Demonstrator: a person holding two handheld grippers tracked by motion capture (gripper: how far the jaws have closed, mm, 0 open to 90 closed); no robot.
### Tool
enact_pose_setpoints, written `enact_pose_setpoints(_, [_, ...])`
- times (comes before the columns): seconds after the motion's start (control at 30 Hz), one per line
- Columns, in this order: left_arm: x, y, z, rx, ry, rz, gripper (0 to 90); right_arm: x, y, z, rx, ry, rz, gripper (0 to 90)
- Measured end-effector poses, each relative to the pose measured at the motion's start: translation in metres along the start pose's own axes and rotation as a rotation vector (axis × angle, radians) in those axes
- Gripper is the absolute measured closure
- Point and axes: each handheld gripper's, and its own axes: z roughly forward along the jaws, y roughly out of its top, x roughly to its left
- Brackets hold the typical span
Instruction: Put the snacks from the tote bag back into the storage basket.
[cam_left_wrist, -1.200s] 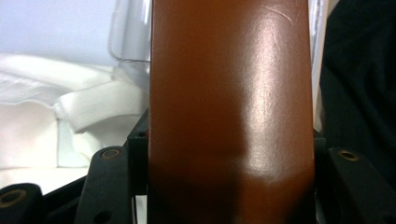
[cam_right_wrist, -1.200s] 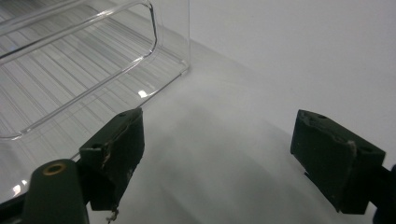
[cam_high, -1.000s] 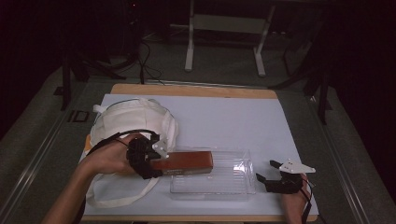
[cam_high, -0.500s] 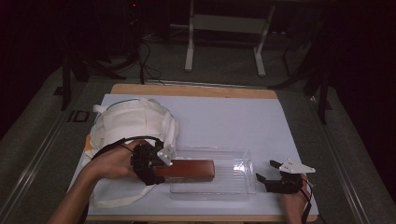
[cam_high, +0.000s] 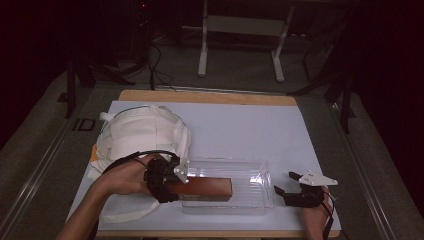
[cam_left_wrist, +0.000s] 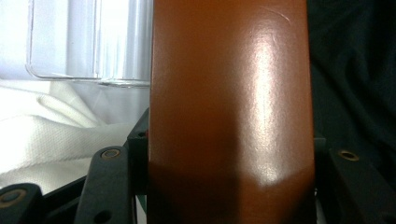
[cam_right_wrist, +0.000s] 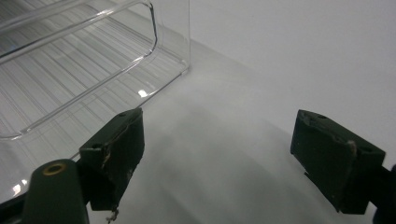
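A long brown box (cam_high: 205, 188) is held level by its left end, with my left gripper (cam_high: 172, 187) shut on it. The box reaches over the near left part of a clear plastic tray (cam_high: 250, 167); I cannot tell whether it touches the tray. In the left gripper view the brown box (cam_left_wrist: 229, 93) sits between the black jaws, and the tray's corner (cam_left_wrist: 70, 42) lies beyond. My right gripper (cam_high: 285, 182) rests open on the white mat just right of the tray. Its view shows the right gripper (cam_right_wrist: 224, 158) with nothing between its fingers and the tray's corner (cam_right_wrist: 84, 60) ahead.
A crumpled white cloth bag (cam_high: 140, 132) lies at the left of the mat, partly under the left forearm; the same cloth (cam_left_wrist: 42, 135) appears under the left gripper. The white mat (cam_high: 240, 125) covers the table, with dark floor and stand legs behind it.
The left hand has carried the brown box a little toward the near edge of the tray. The right gripper has stayed still.
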Motion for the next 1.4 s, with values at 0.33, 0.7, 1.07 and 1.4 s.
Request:
enact_pose_setpoints(0.33, [-0.005, 0.007, 0.004, 0.010, -0.005, 0.021, 43.7, 0.000, 0.000, 0.000, 0.001, 0.000, 0.000, 17.5])
enact_pose_setpoints(0.7, [-0.010, 0.021, 0.005, 0.022, -0.004, 0.047, 43.5, 0.000, 0.000, 0.000, 0.006, 0.001, 0.000, 17.5])
enact_pose_setpoints(1.07, [-0.012, 0.035, 0.007, 0.043, 0.021, 0.074, 43.2, 0.000, 0.000, 0.000, 0.009, 0.002, 0.002, 17.5])
enact_pose_setpoints(1.4, [-0.012, 0.047, 0.011, 0.058, 0.033, 0.092, 42.9, 0.000, 0.000, 0.000, 0.009, 0.004, 0.004, 17.5])
